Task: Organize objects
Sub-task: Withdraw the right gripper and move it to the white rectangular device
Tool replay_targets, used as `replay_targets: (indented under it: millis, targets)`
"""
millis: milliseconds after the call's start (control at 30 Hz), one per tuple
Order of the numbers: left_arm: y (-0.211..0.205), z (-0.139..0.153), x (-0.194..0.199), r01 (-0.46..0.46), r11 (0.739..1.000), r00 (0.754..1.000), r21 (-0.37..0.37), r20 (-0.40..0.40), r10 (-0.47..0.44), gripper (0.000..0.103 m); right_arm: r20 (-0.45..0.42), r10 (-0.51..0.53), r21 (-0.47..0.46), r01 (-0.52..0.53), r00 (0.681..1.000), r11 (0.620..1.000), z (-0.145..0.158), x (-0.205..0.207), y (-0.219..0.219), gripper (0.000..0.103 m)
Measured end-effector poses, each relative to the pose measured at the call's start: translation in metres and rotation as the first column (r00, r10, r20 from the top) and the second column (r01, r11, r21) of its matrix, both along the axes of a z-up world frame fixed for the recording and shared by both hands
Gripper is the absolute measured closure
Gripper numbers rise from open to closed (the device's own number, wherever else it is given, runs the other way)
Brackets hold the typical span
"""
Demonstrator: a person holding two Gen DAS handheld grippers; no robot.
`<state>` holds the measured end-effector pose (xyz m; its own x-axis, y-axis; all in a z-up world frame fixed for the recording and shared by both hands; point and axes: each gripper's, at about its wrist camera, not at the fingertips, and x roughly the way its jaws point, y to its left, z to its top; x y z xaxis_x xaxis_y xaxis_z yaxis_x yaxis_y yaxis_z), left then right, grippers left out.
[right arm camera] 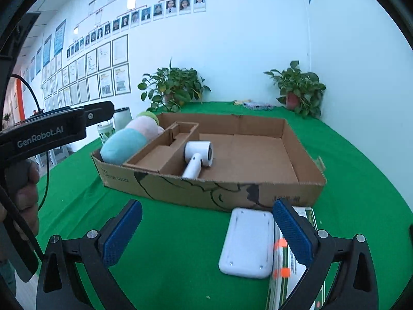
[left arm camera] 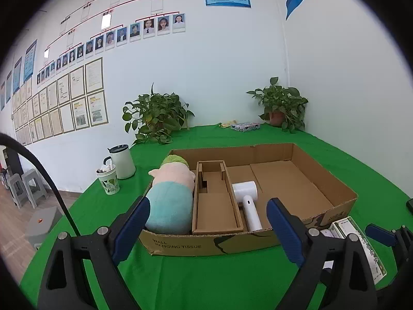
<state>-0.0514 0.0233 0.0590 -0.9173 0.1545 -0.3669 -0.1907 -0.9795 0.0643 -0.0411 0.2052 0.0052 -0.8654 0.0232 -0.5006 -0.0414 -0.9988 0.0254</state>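
Cardboard box (right arm camera: 291,188) right half free, hair dryer (right arm camera: 198,159) blocking centre

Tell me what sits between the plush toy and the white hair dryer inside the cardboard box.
A smaller cardboard insert tray lies between the plush toy and the hair dryer, touching or nearly touching both; both wrist views show it.

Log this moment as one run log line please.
left gripper: jaws open, empty | right gripper: jaws open, empty | cardboard box: plush toy, hair dryer inside | white device: outside on cloth
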Motion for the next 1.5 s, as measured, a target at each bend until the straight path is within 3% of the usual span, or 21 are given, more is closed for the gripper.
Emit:
replay_targets:
  millis: [167,233,267,300,333,367,433,467,500,533,567,633,867,967,1100,1200,1300,1500]
  targets:
    - [-0.005,-0.006,0.003,-0.008,1.000,1.000,0.017,0.012,0.008,0.013,-0.012,-0.015,-0.012,0.015,1.000,1.000,-0.003,0.010,0.005,0.001]
    - [-0.008,-0.006,0.003,-0.005,0.999,1.000,0.041,0.026,0.004,0.028,-0.023,-0.024,-0.030,0.023,0.999,0.999,0.000,0.015,0.008,0.002]
    - [-0.009,-0.007,0.002,0.016,0.998,0.999,0.060,0.045,-0.019,0.062,-0.028,-0.023,-0.046,0.022,0.999,0.999,0.000,0.017,0.011,0.004]
    - [-0.009,-0.008,0.001,0.037,0.997,0.997,0.067,0.069,-0.041,0.103,-0.036,-0.018,-0.067,0.015,0.999,0.998,0.000,0.019,0.013,0.019]
    - [-0.009,-0.009,-0.001,0.056,0.996,0.993,0.069,0.100,-0.063,0.099,-0.032,-0.012,-0.080,0.009,0.999,0.997,0.001,0.020,0.014,0.039]
    - [-0.009,-0.010,0.000,0.064,0.994,0.992,0.085,0.103,-0.072,0.099,-0.015,-0.017,-0.079,0.016,1.000,0.997,0.003,0.020,0.013,0.043]
    - [-0.011,-0.009,0.002,0.063,0.992,0.992,0.113,0.097,-0.074,0.098,0.011,-0.018,-0.058,0.019,1.000,0.998,0.002,0.019,0.010,0.041]
    - [-0.011,-0.008,0.003,0.055,0.991,0.993,0.120,0.093,-0.066,0.081,0.013,-0.005,-0.049,0.006,1.000,0.999,0.003,0.020,0.009,0.035]
    - [-0.011,-0.007,0.002,0.049,0.992,0.994,0.117,0.096,-0.060,0.039,0.011,0.006,-0.042,-0.006,1.000,0.999,0.006,0.022,0.006,0.013]
    - [-0.011,-0.007,0.003,0.042,0.992,0.994,0.116,0.093,-0.053,0.017,0.002,0.016,-0.036,-0.016,1.000,0.999,0.008,0.024,0.005,0.001]
    - [-0.013,-0.006,0.005,0.034,0.992,0.997,0.125,0.068,-0.043,0.002,-0.013,0.027,-0.033,-0.027,1.000,0.999,0.009,0.026,0.004,0.001]
    - [-0.015,-0.006,0.006,0.024,0.990,0.998,0.137,0.052,-0.032,0.002,-0.004,0.058,-0.038,-0.058,0.998,0.998,0.010,0.028,0.001,0.001]
    - [-0.027,-0.022,-0.006,0.005,0.979,0.984,0.201,0.173,-0.040,0.002,0.116,0.164,-0.087,-0.155,0.980,0.984,-0.019,0.018,-0.013,0.001]
    - [-0.028,-0.028,-0.006,0.011,0.981,0.980,0.194,0.195,-0.049,0.002,0.160,0.183,-0.102,-0.168,0.970,0.980,-0.033,0.011,-0.019,0.001]
    - [-0.023,-0.038,-0.006,0.028,0.986,0.972,0.163,0.227,-0.066,0.002,0.233,0.167,-0.146,-0.135,0.958,0.980,-0.046,-0.009,-0.010,0.001]
    - [-0.022,-0.041,-0.005,0.037,0.986,0.968,0.161,0.239,-0.075,0.002,0.268,0.121,-0.101,-0.097,0.956,0.990,-0.049,-0.024,-0.002,0.001]
    - [-0.024,-0.043,-0.006,0.037,0.985,0.966,0.167,0.247,-0.079,0.003,0.319,0.088,-0.124,-0.051,0.944,0.991,-0.059,-0.033,0.014,0.001]
    - [-0.025,-0.052,-0.010,0.029,0.980,0.955,0.194,0.284,-0.084,0.003,0.330,0.005,-0.083,0.024,0.944,0.996,-0.067,-0.034,0.039,0.001]
